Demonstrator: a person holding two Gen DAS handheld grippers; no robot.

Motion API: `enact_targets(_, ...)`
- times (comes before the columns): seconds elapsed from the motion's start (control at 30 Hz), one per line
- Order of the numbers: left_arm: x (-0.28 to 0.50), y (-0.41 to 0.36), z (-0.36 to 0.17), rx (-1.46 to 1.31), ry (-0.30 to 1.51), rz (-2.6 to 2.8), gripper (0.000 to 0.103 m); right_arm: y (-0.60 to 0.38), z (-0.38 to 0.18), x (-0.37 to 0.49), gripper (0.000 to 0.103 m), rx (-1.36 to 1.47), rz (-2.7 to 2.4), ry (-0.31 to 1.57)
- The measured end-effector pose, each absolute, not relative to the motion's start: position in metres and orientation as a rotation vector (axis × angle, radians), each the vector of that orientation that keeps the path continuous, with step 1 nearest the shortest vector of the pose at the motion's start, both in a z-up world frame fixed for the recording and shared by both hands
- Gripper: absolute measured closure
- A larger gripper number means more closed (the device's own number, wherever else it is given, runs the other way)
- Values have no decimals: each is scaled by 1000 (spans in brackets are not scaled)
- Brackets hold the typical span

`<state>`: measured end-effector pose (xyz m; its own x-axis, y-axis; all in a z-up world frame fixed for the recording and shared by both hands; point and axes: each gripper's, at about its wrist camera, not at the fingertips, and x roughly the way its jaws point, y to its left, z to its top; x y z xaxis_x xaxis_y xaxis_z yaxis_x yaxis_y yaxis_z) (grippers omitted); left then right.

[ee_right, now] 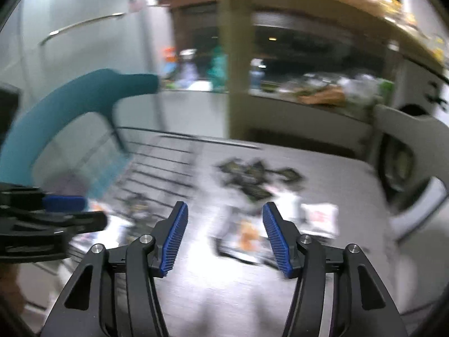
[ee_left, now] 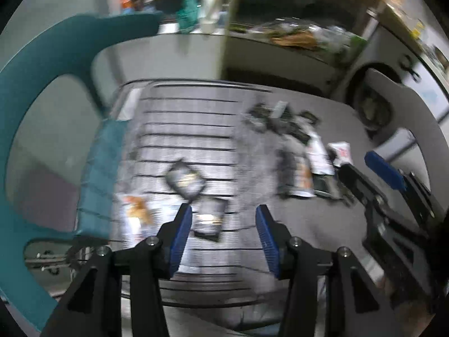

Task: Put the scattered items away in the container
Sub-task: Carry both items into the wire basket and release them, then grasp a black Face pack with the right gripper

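My left fingers point(ee_left: 223, 219) stand spread with nothing between the blue pads, hanging over the wire basket point(ee_left: 185, 129) that sits on the left part of the bench point(ee_left: 322, 219). Just past the tips, inside the basket, lie three packets: a dark one point(ee_left: 185, 179) tilted on a corner, another dark one point(ee_left: 210, 219) right in front of the left pad, and a white one with an orange print point(ee_left: 137, 216) further left. My right fingers point(ee_right: 224, 207) are spread as well and hold nothing; they hang over the bare grey bench with the loose pile ahead of them. Nearest in that pile is a white packet with an orange picture point(ee_right: 247, 236), just beside it to the right a small white pouch with red lettering point(ee_right: 320, 216), and beyond these a heap of dark packets point(ee_right: 252, 177), too blurred to count. From the left camera my right gripper shows at the right edge, near that pile; from the right camera my left gripper shows at the left edge, over the basket. A teal chair point(ee_left: 42, 84) curves behind and beside the basket, and a white chair point(ee_right: 415, 140) stands at the bench's far right corner. Behind both runs a cluttered counter point(ee_right: 322, 95) with a bottle and bags on it, all smeared by motion blur.
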<state>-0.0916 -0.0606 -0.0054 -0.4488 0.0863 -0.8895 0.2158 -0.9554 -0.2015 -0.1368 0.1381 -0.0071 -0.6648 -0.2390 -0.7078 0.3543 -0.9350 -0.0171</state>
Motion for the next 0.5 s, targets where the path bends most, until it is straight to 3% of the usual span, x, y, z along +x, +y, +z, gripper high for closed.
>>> enact_targets(0.23,-126,40,-18,1752,373,-2667,50,212,-55,-148,46,1279,-2615,148)
enact_targets(0.5,-161,65,-54,1785,328,-2596,50,240,-97,-168,46,1322,-2577,48)
